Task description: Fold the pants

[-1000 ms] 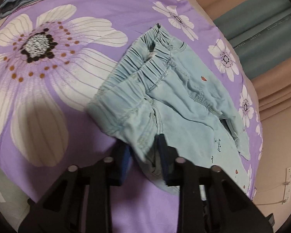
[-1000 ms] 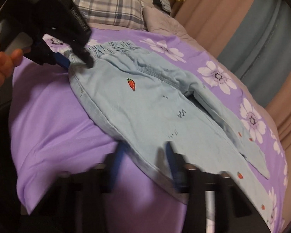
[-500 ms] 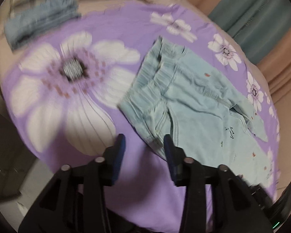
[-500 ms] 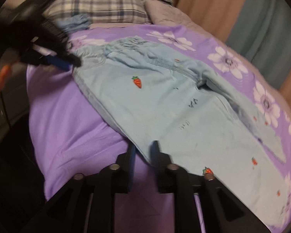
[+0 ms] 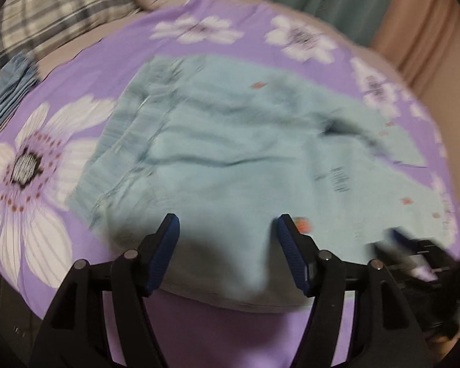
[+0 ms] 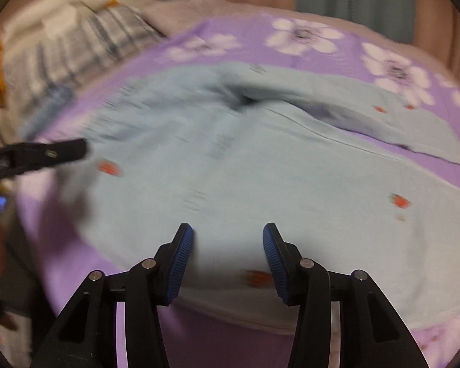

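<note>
Light blue pants with small red strawberry prints lie flat on the purple flowered bedspread, waistband to the left, legs running right. My left gripper hovers over the pants' near edge; its jaws are opening and the cloth lies under them, unpinched. In the right wrist view the pants fill the middle. My right gripper hangs over the near leg edge, jaws opening, nothing pressed between the pads. The left gripper shows at the left there; the blurred right gripper shows at the lower right of the left wrist view.
A plaid pillow lies at the head of the bed, with a folded darker blue garment beside it. Teal and beige curtains hang behind the bed. The bed's near edge drops off just below the grippers.
Both grippers, shut on the pants' near edge a second ago, have let go and spread their jaws. Both views have rolled, and the pants now lie flatter on the bedspread.
</note>
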